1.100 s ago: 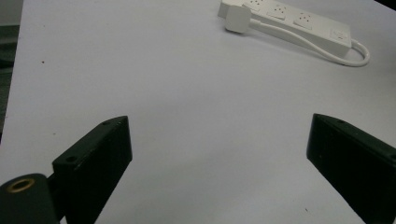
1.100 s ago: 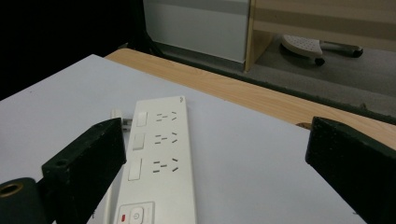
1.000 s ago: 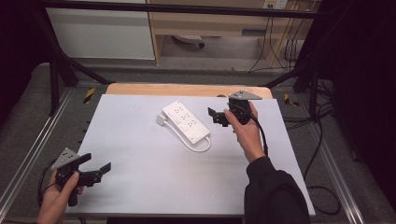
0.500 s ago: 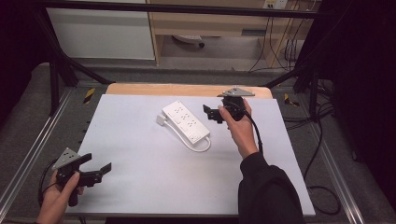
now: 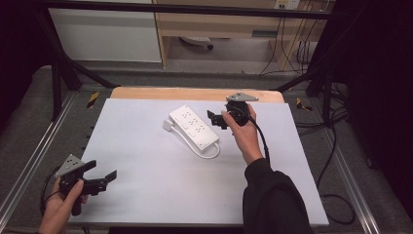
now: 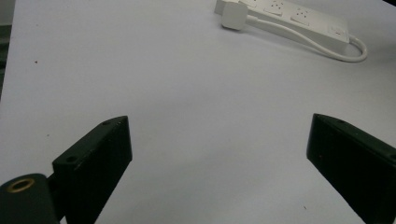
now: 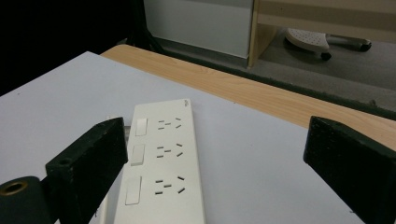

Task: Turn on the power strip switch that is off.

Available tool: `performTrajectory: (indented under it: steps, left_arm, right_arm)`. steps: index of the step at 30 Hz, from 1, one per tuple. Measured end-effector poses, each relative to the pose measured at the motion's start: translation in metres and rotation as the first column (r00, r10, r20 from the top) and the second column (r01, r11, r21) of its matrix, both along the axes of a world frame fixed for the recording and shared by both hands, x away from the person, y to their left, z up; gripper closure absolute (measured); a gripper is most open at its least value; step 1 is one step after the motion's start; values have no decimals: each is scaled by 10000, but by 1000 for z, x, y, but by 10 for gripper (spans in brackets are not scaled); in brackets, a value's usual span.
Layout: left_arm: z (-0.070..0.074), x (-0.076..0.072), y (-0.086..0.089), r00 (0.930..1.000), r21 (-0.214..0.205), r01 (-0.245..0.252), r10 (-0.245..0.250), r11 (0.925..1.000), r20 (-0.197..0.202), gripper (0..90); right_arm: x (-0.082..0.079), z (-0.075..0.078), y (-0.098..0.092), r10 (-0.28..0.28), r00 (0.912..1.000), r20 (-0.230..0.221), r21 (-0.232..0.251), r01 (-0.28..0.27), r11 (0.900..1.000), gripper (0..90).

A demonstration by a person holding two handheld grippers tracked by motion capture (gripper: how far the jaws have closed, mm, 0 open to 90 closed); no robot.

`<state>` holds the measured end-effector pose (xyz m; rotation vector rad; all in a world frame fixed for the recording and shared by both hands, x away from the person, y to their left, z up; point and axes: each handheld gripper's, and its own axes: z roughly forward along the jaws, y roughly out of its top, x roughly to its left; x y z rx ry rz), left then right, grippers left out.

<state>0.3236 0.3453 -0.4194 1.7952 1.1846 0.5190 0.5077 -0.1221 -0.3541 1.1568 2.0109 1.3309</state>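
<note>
A white power strip with three sockets lies slantwise on the white table top, slightly behind its middle. Its white cord loops from the near end, and its plug rests beside the far end. My right gripper is open just right of the strip, jaws pointing left at it and holding nothing. The right gripper view has the power strip close below my right gripper. My left gripper is open at the front left corner, far from the power strip and plug.
A strip of bare wooden table runs along the back edge. Metal frame rails flank the table. Behind stand a white cabinet and a wooden shelf unit. Cables trail over the floor at the right.
My right gripper has moved left and come close to the power strip's right side. The left gripper has stayed where it was.
</note>
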Motion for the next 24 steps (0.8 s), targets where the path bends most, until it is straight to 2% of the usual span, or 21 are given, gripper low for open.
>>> performTrajectory:
  steps: [3,11,14,16,21,24]
  left_arm:
    - [0,-1,1,10000,-26,-45,45,10000,-1,68]
    - [1,-1,0,10000,-21,42,-42,10000,39,68]
    - [0,1,-1,10000,48,50,-50,10000,29,68]
    - [0,0,-1,10000,48,36,-36,10000,5,68]
    - [0,0,-1,10000,50,61,-61,10000,10,68]
    - [1,-1,-1,10000,28,32,-32,10000,28,68]
  right_arm:
    - [1,-2,2,12,10000,-25,63,-11,10000,69]
    - [7,-8,10,45,10000,-67,-145,-45,9999,74]
    - [8,-7,11,-268,9996,118,-171,270,9995,86]
    - [10,-9,12,-334,9994,25,-4,334,9994,82]
    - [14,-13,18,-245,9997,-15,-35,245,9997,72]
    - [16,-16,24,-144,9997,-183,-128,142,9998,71]
